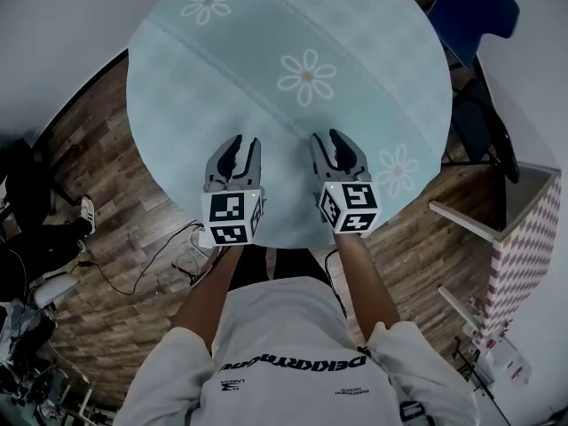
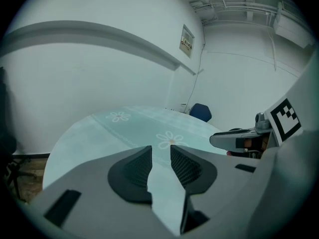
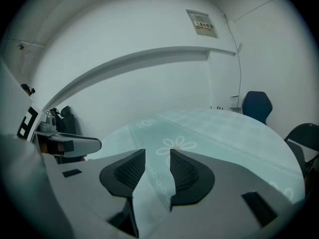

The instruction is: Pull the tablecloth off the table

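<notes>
The daisy tablecloth [image 1: 293, 105] lies flat, covering the round table. The left gripper [image 1: 242, 142] and right gripper [image 1: 328, 138] hang above its near edge, jaws apart, empty. Next they probably must pinch that edge

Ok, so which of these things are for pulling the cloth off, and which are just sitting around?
For the job:
- the flowery tablecloth
- the left claw, open
- the right claw, open

Just lying about:
- the blue chair
- the black chair
- the loose cables
- the pink checked box
</notes>
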`<state>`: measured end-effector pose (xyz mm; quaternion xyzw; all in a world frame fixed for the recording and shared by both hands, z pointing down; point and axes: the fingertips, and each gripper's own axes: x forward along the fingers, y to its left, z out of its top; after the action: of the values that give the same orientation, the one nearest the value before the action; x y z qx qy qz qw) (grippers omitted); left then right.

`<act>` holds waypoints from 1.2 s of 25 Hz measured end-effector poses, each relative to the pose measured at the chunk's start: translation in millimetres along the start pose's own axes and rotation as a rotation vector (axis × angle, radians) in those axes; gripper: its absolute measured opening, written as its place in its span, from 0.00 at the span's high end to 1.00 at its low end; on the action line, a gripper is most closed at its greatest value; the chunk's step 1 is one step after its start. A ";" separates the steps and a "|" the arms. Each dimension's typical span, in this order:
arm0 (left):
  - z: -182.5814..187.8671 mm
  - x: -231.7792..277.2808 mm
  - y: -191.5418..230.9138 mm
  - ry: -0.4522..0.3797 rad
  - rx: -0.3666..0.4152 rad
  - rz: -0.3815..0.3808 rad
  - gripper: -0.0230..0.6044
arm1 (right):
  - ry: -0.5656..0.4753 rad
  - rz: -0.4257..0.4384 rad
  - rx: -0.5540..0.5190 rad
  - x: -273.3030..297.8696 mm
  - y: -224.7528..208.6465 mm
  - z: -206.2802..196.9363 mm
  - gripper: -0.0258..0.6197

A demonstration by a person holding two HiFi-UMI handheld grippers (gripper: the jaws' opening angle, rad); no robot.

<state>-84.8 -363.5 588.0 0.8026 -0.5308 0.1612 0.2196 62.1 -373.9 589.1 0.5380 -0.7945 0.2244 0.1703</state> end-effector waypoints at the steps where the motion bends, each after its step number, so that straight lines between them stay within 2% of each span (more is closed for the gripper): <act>1: -2.4 6.5 3.2 0.011 -0.003 0.005 0.78 | 0.009 -0.003 0.001 5.9 -4.8 -1.5 0.69; 7: -9.4 44.8 22.2 0.063 -0.016 0.030 0.68 | 0.061 -0.030 0.008 43.3 -37.4 -7.3 0.60; 17: -19.1 102.9 58.2 0.139 -0.021 0.069 0.53 | 0.117 -0.100 0.025 98.6 -86.1 -14.4 0.52; 23: -29.8 134.8 77.9 0.189 -0.034 0.096 0.46 | 0.155 -0.169 0.038 118.2 -126.5 -21.4 0.50; 30: -36.8 161.7 105.6 0.230 -0.044 0.126 0.42 | 0.217 -0.178 0.031 138.5 -148.4 -31.4 0.49</act>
<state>-121.0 -506.5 718.1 0.7387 -0.5549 0.2539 0.2861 150.9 -512.3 712.1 0.5813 -0.7171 0.2775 0.2660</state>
